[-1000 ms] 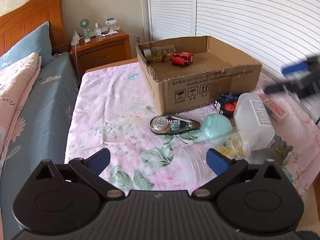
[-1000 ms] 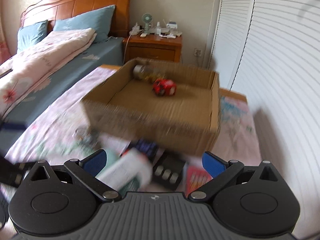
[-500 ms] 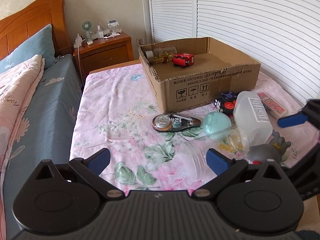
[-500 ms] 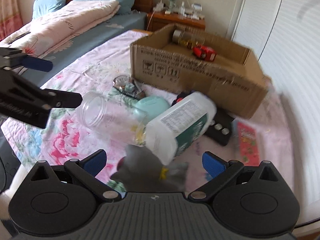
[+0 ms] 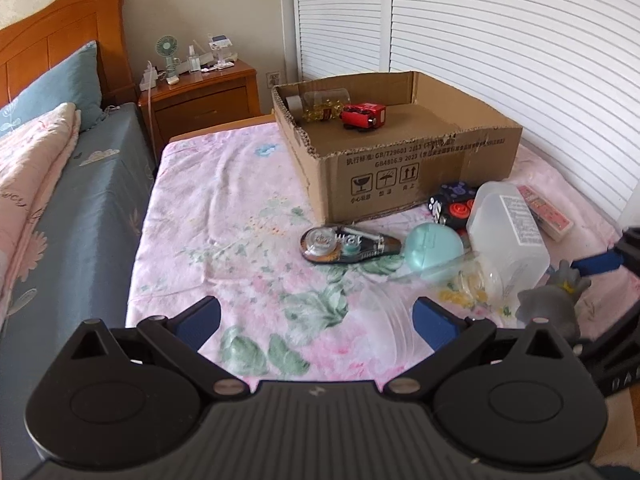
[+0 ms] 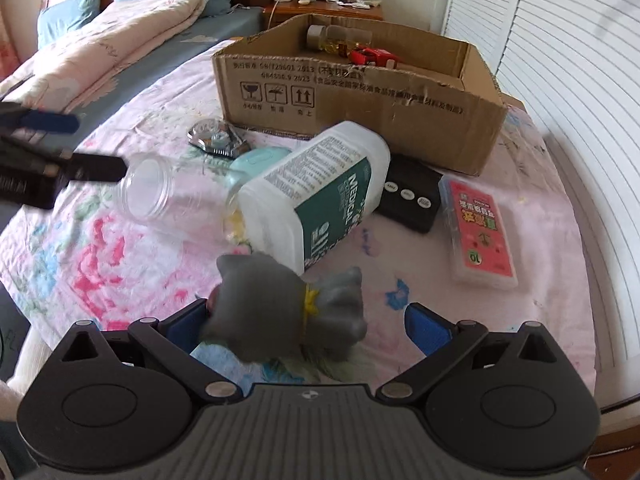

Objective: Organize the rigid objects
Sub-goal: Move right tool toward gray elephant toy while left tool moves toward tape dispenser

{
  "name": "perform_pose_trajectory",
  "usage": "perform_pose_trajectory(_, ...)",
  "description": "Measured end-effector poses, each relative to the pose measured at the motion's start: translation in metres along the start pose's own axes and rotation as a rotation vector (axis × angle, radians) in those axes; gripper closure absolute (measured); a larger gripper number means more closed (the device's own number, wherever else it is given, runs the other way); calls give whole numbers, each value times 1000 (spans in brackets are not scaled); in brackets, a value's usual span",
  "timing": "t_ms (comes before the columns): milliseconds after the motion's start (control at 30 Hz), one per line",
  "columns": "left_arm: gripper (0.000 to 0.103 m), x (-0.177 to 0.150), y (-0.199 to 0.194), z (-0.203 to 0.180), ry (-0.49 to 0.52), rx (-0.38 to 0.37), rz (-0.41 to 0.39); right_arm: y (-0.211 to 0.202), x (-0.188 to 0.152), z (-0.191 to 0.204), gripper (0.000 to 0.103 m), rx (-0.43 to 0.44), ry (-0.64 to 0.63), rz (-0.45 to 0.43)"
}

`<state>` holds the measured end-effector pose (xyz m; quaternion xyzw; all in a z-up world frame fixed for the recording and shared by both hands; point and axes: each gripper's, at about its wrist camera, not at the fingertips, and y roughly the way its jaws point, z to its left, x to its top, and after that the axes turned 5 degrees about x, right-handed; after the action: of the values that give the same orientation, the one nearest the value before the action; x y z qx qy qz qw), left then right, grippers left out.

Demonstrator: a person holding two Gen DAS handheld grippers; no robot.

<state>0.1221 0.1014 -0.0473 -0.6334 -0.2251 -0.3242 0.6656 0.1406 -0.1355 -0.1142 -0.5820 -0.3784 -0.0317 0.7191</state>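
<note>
A cardboard box (image 5: pixel 400 168) stands on the floral-sheeted table (image 5: pixel 224 220) and holds a red toy car (image 5: pixel 363 115) and a small jar (image 5: pixel 320 104). In front of it lie a correction-tape dispenser (image 5: pixel 348 244), a teal egg-shaped case (image 5: pixel 432 248), a clear open jar (image 6: pixel 168 196), a white bottle (image 6: pixel 320 196), a black button box (image 6: pixel 408 196) and a pink card box (image 6: pixel 480 232). A grey toy figure (image 6: pixel 288 304) sits between the fingers of my open right gripper (image 6: pixel 308 326). My left gripper (image 5: pixel 318 320) is open and holds nothing, with the clear jar's mouth just ahead to its right.
A bed with a blue sheet (image 5: pixel 80 208) and pink quilt runs along the table's left side. A wooden nightstand (image 5: pixel 200 100) stands behind. White louvred doors (image 5: pixel 500 40) close off the right. The left half of the floral sheet carries nothing.
My right gripper swung down from near the box to the table's front edge, so the grey toy now sits between its fingers. My left gripper barely shifted.
</note>
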Motion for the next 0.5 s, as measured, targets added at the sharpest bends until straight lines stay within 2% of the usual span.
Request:
perform_pose_trajectory(100,1,9,9,0,5,-2,-12,8,-1,2,0,-18,-31,22)
perform_pose_trajectory(267,1,24,30,3,36,-6,-27,8,-1,-6,0,26,-15,5)
perform_pose_trajectory(500,1,31,74,2,72,-43,67,6,-1,-6,0,43,-36,-9)
